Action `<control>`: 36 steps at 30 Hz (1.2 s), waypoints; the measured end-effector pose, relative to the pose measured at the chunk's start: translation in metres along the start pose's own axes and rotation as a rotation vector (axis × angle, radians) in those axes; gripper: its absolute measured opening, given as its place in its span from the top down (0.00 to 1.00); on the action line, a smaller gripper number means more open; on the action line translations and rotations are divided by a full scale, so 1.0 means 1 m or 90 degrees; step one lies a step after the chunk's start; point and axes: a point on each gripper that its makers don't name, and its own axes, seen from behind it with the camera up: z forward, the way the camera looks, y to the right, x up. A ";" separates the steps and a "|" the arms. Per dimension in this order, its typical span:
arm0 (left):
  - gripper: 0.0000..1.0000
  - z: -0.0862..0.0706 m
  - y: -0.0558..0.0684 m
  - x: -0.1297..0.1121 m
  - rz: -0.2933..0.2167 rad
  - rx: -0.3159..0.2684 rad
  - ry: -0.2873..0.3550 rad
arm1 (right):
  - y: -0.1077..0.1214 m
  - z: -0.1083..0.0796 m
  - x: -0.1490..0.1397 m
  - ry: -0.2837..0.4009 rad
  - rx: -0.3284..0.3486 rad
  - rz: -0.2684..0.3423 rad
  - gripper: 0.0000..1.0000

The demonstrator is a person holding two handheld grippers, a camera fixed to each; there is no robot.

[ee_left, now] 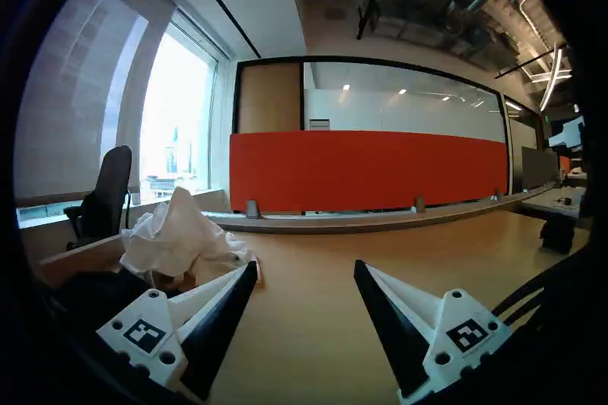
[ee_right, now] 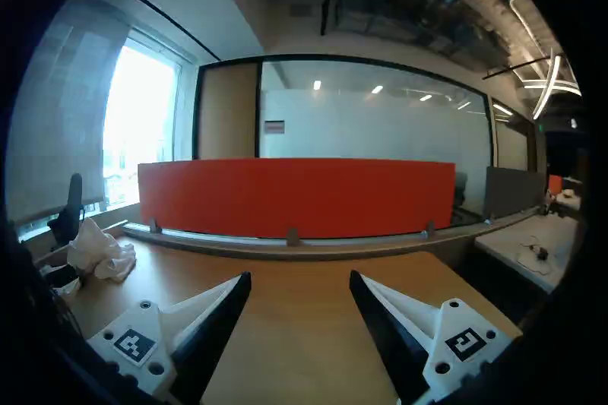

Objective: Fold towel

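Towel [ee_left: 178, 242], white and crumpled into a loose heap, is lying on the wooden desk [ee_left: 319, 329] toward its window-side end. In the left gripper view it is sitting just beyond the tip of the left-hand finger, possibly brushing it, though the angle makes contact hard to judge. The left gripper [ee_left: 305, 263] is hovering low over the desk with its jaws standing wide apart, bare wood showing between them. Each finger is carrying a square black-and-white marker [ee_left: 144, 334], a coded pattern rather than lettering.

In the right gripper view, the right gripper [ee_right: 300, 274] is likewise pointing across the desk with its jaws spread and gripping nothing, and the towel is lying well off to its left, near the desk's edge.

An orange-red divider panel [ee_left: 368, 169] is running along the far side of the desk, with a glass wall [ee_right: 372, 112] rising behind it. A small sign [ee_right: 275, 127] is hanging on that wall, too small to read. A black office chair [ee_left: 102, 200] is standing by the bright window [ee_left: 178, 124].
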 end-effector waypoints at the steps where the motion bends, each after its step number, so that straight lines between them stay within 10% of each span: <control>1: 0.06 0.001 -0.001 -0.002 -0.001 0.001 0.001 | 0.000 0.001 -0.003 -0.001 0.000 -0.001 0.00; 36: 0.06 0.004 -0.004 -0.015 0.000 0.008 0.000 | 0.006 0.009 -0.015 -0.008 -0.006 -0.006 0.00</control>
